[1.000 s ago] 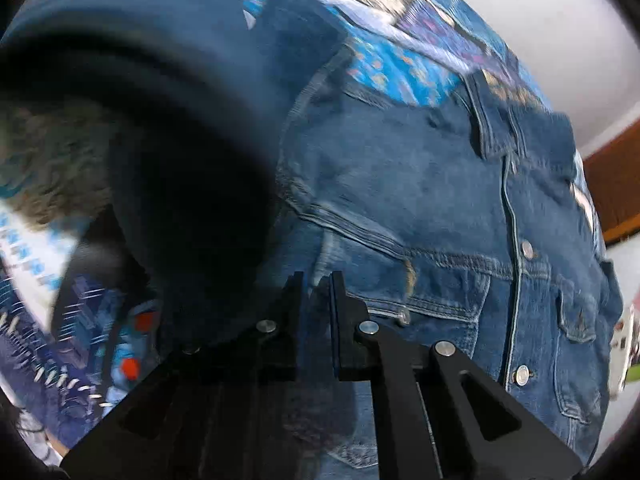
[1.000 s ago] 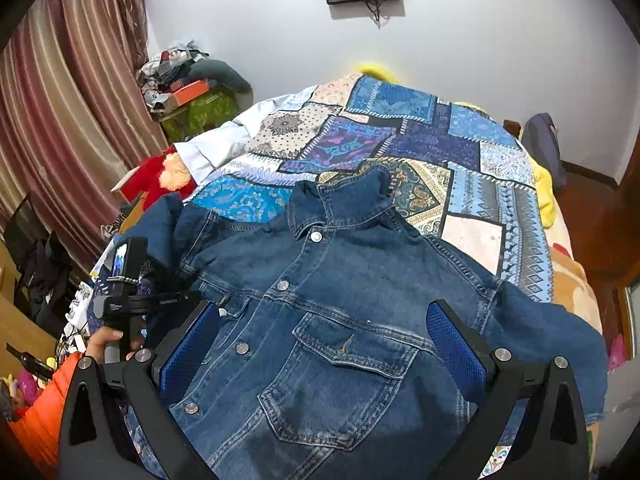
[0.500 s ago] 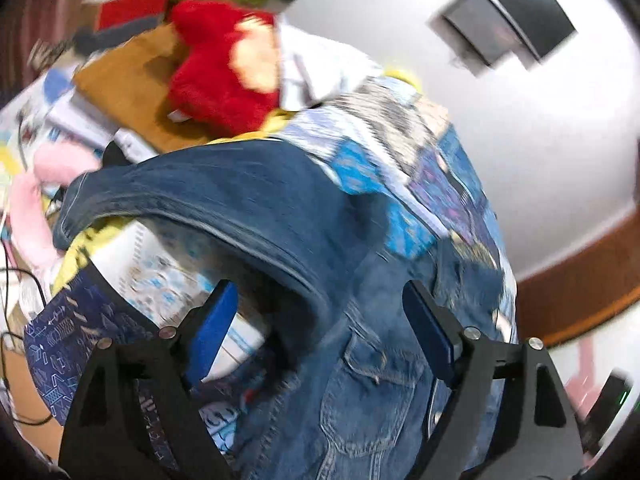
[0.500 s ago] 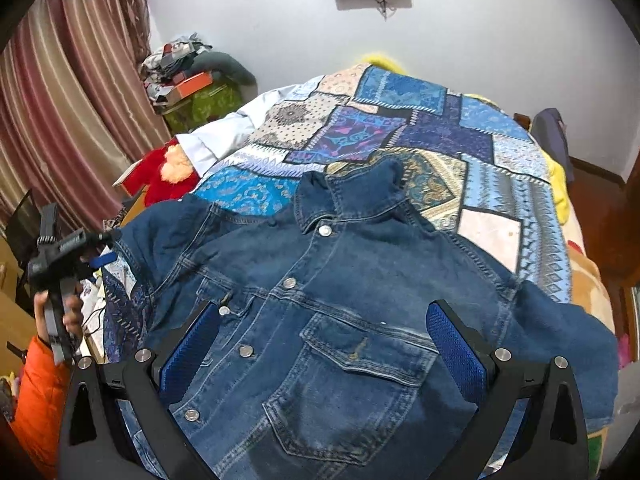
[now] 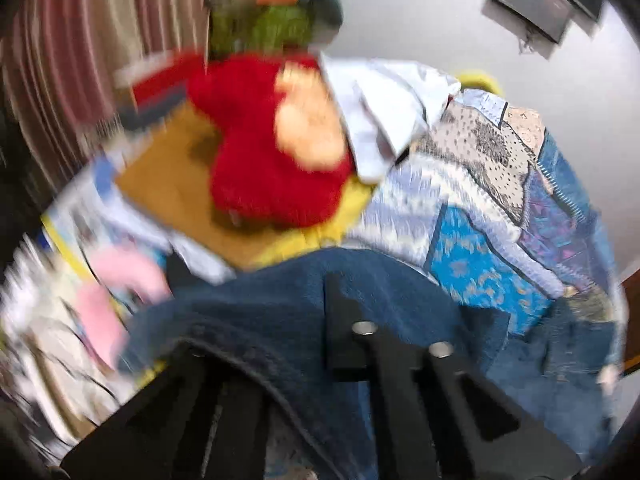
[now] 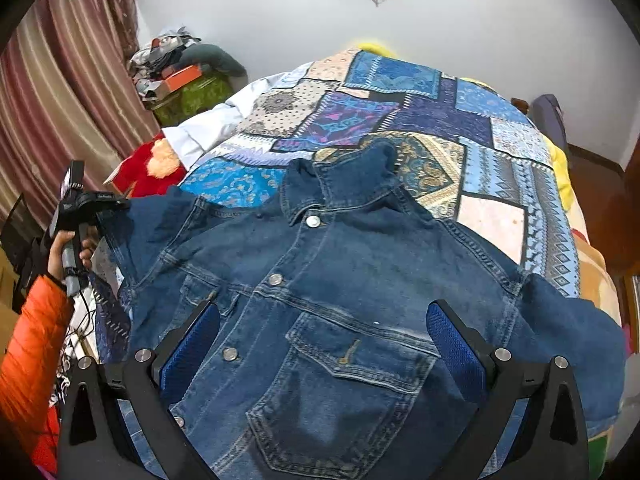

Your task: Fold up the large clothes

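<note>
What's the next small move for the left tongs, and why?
Probably carry the left tongs inward to lay the sleeve across the jacket front. Their jaws have just been closing, with denim between them, and the sleeve stretches out sideways, unfolded.

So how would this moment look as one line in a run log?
left hand-held gripper: shut on sleeve | right hand-held gripper: open above denim jacket | jacket: flat on quilt, buttoned

Left wrist view motion-blurred; denim sleeve drapes over the left gripper, hiding its left finger. Jacket hem cut off at near edge.
</note>
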Tool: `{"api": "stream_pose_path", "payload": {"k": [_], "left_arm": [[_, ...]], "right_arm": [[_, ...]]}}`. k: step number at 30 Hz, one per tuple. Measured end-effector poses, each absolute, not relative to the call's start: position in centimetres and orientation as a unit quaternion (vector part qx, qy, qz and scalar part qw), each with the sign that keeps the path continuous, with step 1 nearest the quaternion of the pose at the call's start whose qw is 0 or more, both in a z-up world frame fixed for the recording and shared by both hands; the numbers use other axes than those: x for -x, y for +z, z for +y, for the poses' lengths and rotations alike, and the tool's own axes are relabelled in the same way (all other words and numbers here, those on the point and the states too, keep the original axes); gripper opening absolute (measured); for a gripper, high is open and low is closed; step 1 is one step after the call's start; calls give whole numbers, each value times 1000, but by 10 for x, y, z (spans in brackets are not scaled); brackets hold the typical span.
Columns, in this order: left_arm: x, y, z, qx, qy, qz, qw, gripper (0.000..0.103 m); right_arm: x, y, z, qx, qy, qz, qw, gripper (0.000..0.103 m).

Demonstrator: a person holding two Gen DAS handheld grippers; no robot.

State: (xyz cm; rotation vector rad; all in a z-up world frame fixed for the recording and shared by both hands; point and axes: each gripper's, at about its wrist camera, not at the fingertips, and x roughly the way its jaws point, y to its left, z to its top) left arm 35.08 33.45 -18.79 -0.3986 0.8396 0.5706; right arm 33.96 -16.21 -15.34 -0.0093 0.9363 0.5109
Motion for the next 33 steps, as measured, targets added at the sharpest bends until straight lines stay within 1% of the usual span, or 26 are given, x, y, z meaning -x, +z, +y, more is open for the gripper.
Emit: {"api": "stream_pose_path", "payload": {"k": [3, 5, 8, 10, 12, 13, 15, 16, 18, 19, 21, 23, 26, 29, 33], "left_arm": [[-352, -146, 293, 106, 275, 345, 891, 2], [-352, -119, 241, 37, 253, 298, 920, 2], [-355, -107, 163, -45, 183, 273, 943, 2], [-361, -116, 126, -55, 131, 297, 944, 2], [-372, -139, 98, -43, 83, 344, 934, 3], [-379, -159, 86, -32, 57, 382, 922, 7], [-390, -207, 67, -5, 11, 469, 883, 10], [-393, -229, 63, 14, -6, 508, 861, 14], [-390, -263, 62, 63, -26, 565, 822, 18], [-386, -272, 60, 83, -30, 580, 810, 21], [-373, -274, 65, 107, -29, 576, 810, 28], [-359, -262, 82, 131, -27, 568, 812, 49], [-345, -236, 114, 170, -29, 539, 825, 66], [-337, -208, 157, 194, 8, 501, 844, 76], [-344, -211, 211, 251, 51, 492, 832, 76]], "right_arm": [[-341, -151, -173, -3, 235, 443, 865, 103], [-342, -149, -180, -9, 229, 441, 868, 103], [-341, -143, -190, -22, 223, 437, 871, 103], [-338, -137, -195, -27, 225, 432, 873, 103], [-331, -131, -198, -26, 226, 423, 877, 103], [-328, -128, -200, -26, 228, 419, 878, 103], [-318, -121, -205, -25, 230, 411, 882, 103], [-315, -120, -207, -25, 231, 409, 883, 103], [-307, -115, -214, -25, 231, 404, 885, 103], [-303, -113, -218, -25, 230, 402, 886, 103], [-297, -110, -226, -24, 228, 398, 888, 103], [-294, -109, -235, -24, 224, 396, 890, 103], [-293, -111, -245, -28, 217, 398, 891, 103], [-297, -117, -251, -34, 210, 403, 890, 103], [-302, -127, -254, -50, 207, 411, 886, 103]]}}
